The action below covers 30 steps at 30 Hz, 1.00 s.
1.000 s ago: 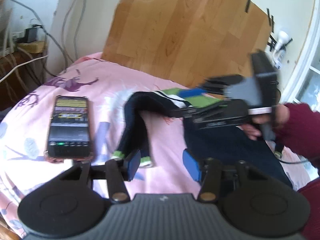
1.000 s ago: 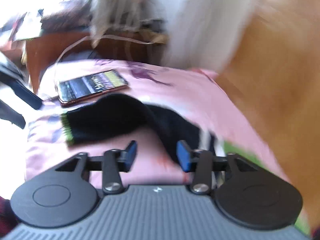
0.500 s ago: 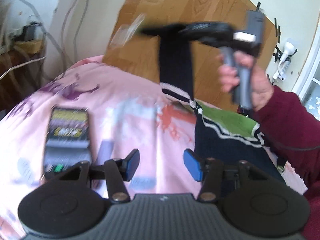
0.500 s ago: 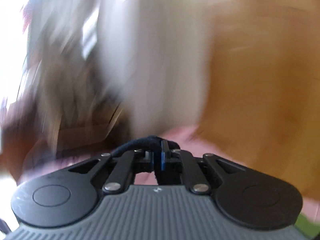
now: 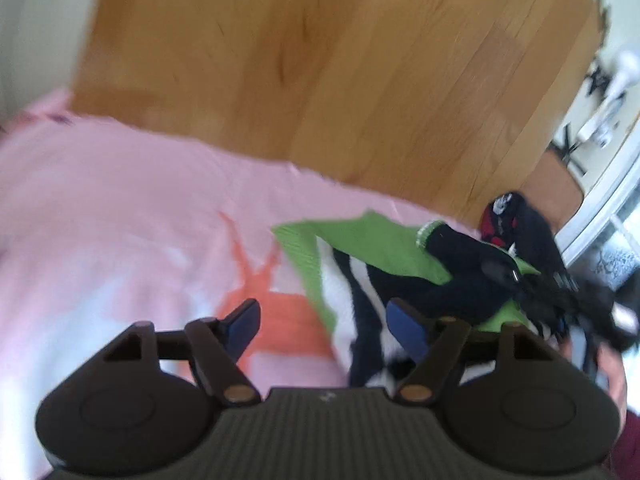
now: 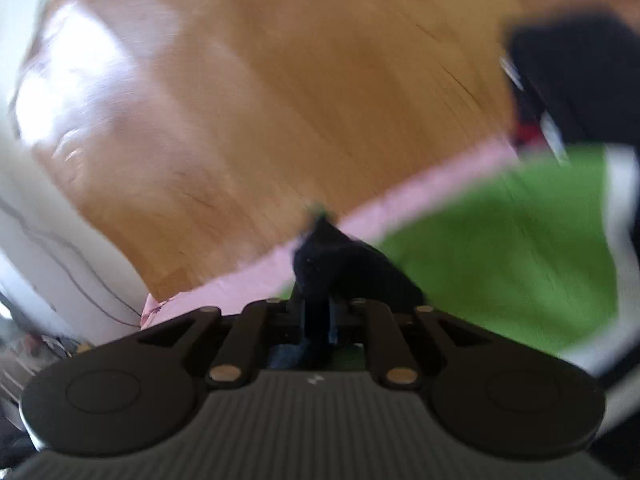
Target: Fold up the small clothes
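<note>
A small dark navy garment with green and white panels (image 5: 372, 248) lies on the pink bedsheet (image 5: 120, 216). Its dark sleeve with a green cuff (image 5: 460, 256) is folded over the green panel. My left gripper (image 5: 320, 328) is open and empty, just above the sheet at the garment's left edge. My right gripper (image 6: 318, 316) is shut on the dark sleeve (image 6: 340, 264), held over the green panel (image 6: 500, 248). It shows blurred at the right of the left wrist view (image 5: 552, 296).
A wooden floor (image 5: 320, 72) lies beyond the bed's far edge. A black and red bundle (image 5: 508, 216) sits at the far right of the bed. A white wall with cables (image 6: 60, 256) stands at the left.
My right gripper closed on the sleeve, lifted it high, then carried it down across the garment to the right. My left gripper swung right; the phone has left its view.
</note>
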Tool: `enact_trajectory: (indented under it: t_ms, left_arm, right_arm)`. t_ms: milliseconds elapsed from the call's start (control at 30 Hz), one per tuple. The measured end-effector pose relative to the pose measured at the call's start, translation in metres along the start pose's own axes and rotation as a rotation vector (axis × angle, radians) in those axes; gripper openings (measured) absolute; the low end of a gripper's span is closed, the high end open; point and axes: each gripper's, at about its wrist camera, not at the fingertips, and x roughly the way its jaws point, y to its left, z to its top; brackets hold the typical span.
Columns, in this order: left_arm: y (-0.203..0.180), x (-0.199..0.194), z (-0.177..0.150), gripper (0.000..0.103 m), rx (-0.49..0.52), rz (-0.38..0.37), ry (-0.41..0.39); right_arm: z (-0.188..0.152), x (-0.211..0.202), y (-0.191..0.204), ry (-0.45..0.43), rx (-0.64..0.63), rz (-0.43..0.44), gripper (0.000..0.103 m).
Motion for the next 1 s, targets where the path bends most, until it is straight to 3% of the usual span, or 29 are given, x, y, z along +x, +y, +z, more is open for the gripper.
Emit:
enact_trajectory:
  t_ms: [67, 100, 133, 200, 267, 333, 367, 400, 467, 533, 633, 833, 867, 1000]
  left_arm:
    - [-0.003, 0.035, 0.011, 0.061, -0.026, 0.004, 0.049]
    - [-0.003, 0.048, 0.013, 0.031, -0.035, 0.004, 0.069]
    - [-0.004, 0.059, 0.015, 0.014, -0.039, 0.012, 0.09]
    - [-0.01, 0.059, 0.019, 0.013, -0.026, 0.019, 0.04]
    - [-0.013, 0.044, 0.019, 0.012, 0.006, -0.011, -0.073]
    - [-0.021, 0.03, 0.01, 0.011, 0.075, 0.027, -0.204]
    - [-0.027, 0.03, 0.004, 0.011, 0.118, 0.08, -0.243]
    - [-0.032, 0.036, -0.002, 0.011, 0.164, 0.145, -0.252]
    - [-0.034, 0.056, -0.01, 0.011, 0.198, 0.186, -0.182]
    - [-0.034, 0.071, -0.015, 0.012, 0.197, 0.209, -0.121]
    - [-0.037, 0.066, -0.021, 0.012, 0.223, 0.226, -0.137]
    - [-0.032, 0.067, -0.014, 0.012, 0.202, 0.239, -0.132]
    - [-0.033, 0.068, -0.013, 0.012, 0.203, 0.24, -0.132]
    - [-0.035, 0.068, -0.012, 0.012, 0.206, 0.243, -0.133]
  right_arm:
    - [-0.01, 0.001, -0.013, 0.014, 0.043, 0.019, 0.015]
    - [-0.011, 0.002, -0.014, 0.019, 0.043, 0.025, 0.015]
    - [-0.012, 0.002, -0.012, 0.023, 0.033, 0.028, 0.015]
    - [-0.006, 0.0, -0.005, 0.019, -0.008, 0.038, 0.011]
    - [-0.003, -0.023, 0.0, -0.076, -0.061, 0.061, 0.011]
    - [-0.009, -0.043, 0.0, -0.141, -0.12, 0.088, 0.012]
    - [-0.016, -0.048, -0.003, -0.133, -0.143, 0.052, 0.017]
    - [-0.022, -0.046, -0.005, -0.096, -0.173, -0.004, 0.029]
    - [-0.036, -0.04, -0.012, -0.004, -0.245, -0.137, 0.052]
    - [-0.039, -0.049, -0.02, -0.003, -0.228, -0.166, 0.052]
    - [-0.033, -0.066, -0.019, -0.082, -0.214, -0.201, 0.052]
    - [-0.022, -0.085, -0.01, -0.262, -0.265, -0.384, 0.054]
    - [-0.018, -0.086, -0.013, -0.254, -0.235, -0.398, 0.054]
    - [-0.003, -0.075, -0.003, -0.19, -0.216, -0.27, 0.054]
